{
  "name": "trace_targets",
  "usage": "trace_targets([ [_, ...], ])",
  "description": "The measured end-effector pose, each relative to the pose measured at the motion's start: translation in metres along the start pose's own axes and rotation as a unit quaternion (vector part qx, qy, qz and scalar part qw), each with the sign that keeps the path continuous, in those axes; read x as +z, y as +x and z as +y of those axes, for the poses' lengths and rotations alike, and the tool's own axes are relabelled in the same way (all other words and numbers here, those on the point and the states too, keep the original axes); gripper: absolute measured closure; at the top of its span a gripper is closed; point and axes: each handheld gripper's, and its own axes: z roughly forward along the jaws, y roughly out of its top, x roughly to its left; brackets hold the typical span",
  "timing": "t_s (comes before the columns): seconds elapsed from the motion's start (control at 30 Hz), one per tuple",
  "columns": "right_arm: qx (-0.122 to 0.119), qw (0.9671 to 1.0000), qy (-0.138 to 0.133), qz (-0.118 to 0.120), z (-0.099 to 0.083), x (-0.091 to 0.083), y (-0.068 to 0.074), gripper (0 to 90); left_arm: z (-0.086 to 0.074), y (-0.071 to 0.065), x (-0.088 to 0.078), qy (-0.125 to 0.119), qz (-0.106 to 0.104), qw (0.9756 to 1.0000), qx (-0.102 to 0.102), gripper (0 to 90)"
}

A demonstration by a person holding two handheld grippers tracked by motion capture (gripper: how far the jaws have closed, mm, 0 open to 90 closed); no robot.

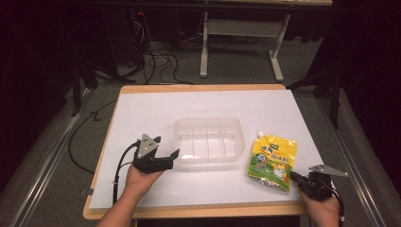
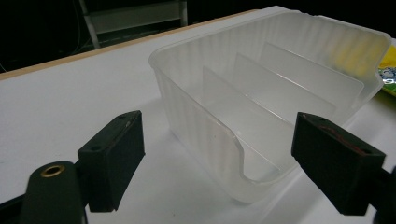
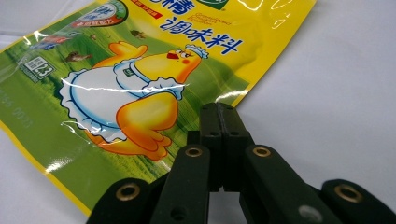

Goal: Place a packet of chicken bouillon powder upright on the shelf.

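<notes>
So the person is sitting at a white-topped table point(image 1: 156, 106) with a gripper in each hand. The left gripper point(image 1: 166, 158) is hovering just beside the near left corner of a clear plastic container point(image 1: 208, 140), jaws spread wide with nothing between them; in the left gripper view the container's point(image 2: 261, 93) corner is sitting right ahead of the open jaws, and the ribbed dividers inside are showing. Over on the right, a yellow seasoning pouch point(image 1: 273, 161) with a cartoon chicken is lying flat on the table, just beside the container. The right gripper point(image 1: 295, 177) is resting at the pouch's point(image 3: 140, 93) near right corner, jaws pressed fully together. It's looking like the tips are lying over the pouch edge, though I can't tell if they're pinching any of it.
</notes>
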Motion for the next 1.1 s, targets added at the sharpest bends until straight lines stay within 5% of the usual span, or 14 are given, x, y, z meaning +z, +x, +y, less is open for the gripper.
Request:
trace_targets([
  [0.23, -0.007, 0.9999, 0.005, 0.005, 0.001, 0.002, 0.006, 90.0, 0.000, 0.000, 0.000, 0.000, 0.000, 1.0000, -0.001, 17.8],
  [0.57, -0.048, 0.9986, 0.012, 0.017, 0.006, 0.006, 0.025, 90.0, 0.000, 0.001, -0.001, 0.000, 0.001, 1.0000, -0.002, 17.8],
  [0.7, -0.034, 0.9991, -0.017, 0.017, 0.011, 0.000, 0.020, 89.7, -0.001, 0.003, -0.002, 0.002, 0.003, 1.0000, -0.002, 17.8],
  [1.1, 0.007, 0.9976, -0.065, 0.022, 0.040, 0.017, -0.002, 57.5, -0.023, 0.026, -0.020, 0.034, 0.032, 0.9986, -0.025, 17.9],
])
